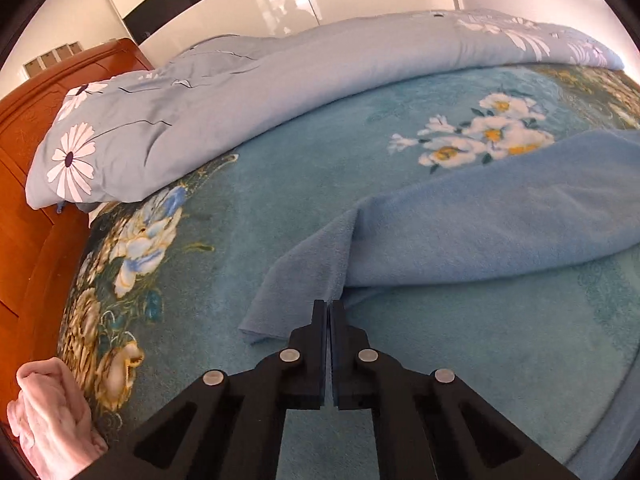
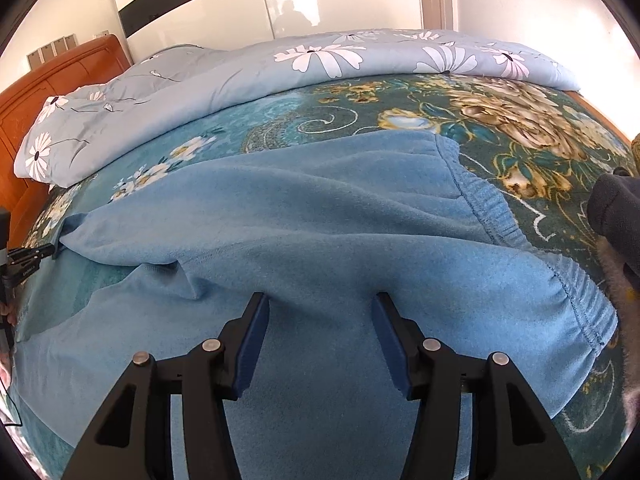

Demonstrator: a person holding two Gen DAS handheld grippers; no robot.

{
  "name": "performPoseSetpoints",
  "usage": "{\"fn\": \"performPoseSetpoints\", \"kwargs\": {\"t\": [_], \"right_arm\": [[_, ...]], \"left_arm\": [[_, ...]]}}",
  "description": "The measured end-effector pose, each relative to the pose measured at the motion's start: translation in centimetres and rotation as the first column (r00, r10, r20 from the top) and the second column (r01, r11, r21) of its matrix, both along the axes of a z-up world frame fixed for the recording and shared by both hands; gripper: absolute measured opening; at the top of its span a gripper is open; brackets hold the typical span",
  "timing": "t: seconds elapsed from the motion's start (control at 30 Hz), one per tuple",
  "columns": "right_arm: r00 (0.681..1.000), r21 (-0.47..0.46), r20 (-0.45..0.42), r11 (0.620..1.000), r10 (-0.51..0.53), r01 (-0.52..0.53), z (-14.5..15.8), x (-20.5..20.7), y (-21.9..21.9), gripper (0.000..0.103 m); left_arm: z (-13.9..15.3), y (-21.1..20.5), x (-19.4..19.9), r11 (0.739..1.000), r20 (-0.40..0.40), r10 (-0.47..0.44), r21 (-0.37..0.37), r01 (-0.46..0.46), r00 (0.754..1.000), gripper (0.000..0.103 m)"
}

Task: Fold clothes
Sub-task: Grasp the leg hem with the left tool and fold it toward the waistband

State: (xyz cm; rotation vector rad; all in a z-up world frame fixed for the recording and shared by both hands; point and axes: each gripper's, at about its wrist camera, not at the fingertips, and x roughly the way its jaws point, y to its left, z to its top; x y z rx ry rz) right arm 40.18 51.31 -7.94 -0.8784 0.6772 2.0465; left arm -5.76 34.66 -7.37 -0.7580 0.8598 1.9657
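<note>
Light blue fleece trousers point(image 2: 320, 232) lie spread on a teal floral bed blanket point(image 2: 520, 120), elastic waistband point(image 2: 492, 216) to the right. In the left wrist view a trouser leg point(image 1: 480, 224) runs in from the right and its cuff end point(image 1: 296, 292) reaches my left gripper point(image 1: 330, 303). The left jaws are pressed together on the cuff's edge. My right gripper point(image 2: 320, 300) is open, its blue-padded fingers point(image 2: 256, 320) resting over the trousers near the seat. The left gripper also shows at the left edge of the right wrist view point(image 2: 32, 256).
A grey-blue daisy-print duvet point(image 1: 240, 92) is bunched along the far side of the bed. An orange wooden headboard point(image 1: 24, 152) stands on the left. A pink garment point(image 1: 52, 412) lies at the near left. A dark garment point(image 2: 616, 212) lies at the right edge.
</note>
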Motion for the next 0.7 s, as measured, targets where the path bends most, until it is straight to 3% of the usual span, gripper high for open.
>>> {"fn": "performPoseSetpoints", "kwargs": {"t": [0.17, 0.3, 0.37, 0.43, 0.5, 0.63, 0.7], "right_arm": [[1.000, 0.002, -0.002, 1.000, -0.003, 0.003, -0.1, -0.3, 0.4, 0.058], [1.000, 0.012, 0.010, 1.000, 0.004, -0.004, -0.2, -0.9, 0.5, 0.063], [1.000, 0.015, 0.011, 1.000, 0.011, -0.011, -0.2, -0.9, 0.5, 0.063], [1.000, 0.013, 0.004, 1.000, 0.015, -0.015, -0.2, -0.7, 0.5, 0.063], [1.000, 0.012, -0.003, 1.000, 0.009, -0.009, -0.1, -0.6, 0.5, 0.063], [1.000, 0.011, -0.014, 1.000, -0.009, 0.009, -0.1, -0.7, 0.3, 0.063], [1.000, 0.009, -0.020, 1.000, -0.012, 0.012, 0.0, -0.6, 0.3, 0.063]], "left_arm": [[3.0, 1.4, -5.6, 0.988, 0.078, 0.120, 0.091, -0.127, 0.990, 0.002], [2.8, 2.3, -10.8, 0.942, 0.127, 0.310, 0.091, -0.323, 0.942, 0.005], [2.5, 1.4, -12.4, 0.916, 0.238, 0.347, 0.122, -0.382, 0.907, 0.005], [1.8, 0.0, -13.4, 0.893, 0.368, 0.356, 0.138, -0.429, 0.859, 0.015], [0.7, -1.5, -13.3, 0.879, 0.476, 0.356, 0.122, -0.461, 0.804, 0.031], [-0.9, -4.6, -11.4, 0.855, 0.610, 0.339, 0.119, -0.506, 0.716, 0.034], [-1.3, -6.3, -10.6, 0.816, 0.628, 0.391, 0.102, -0.569, 0.673, 0.039]]}}
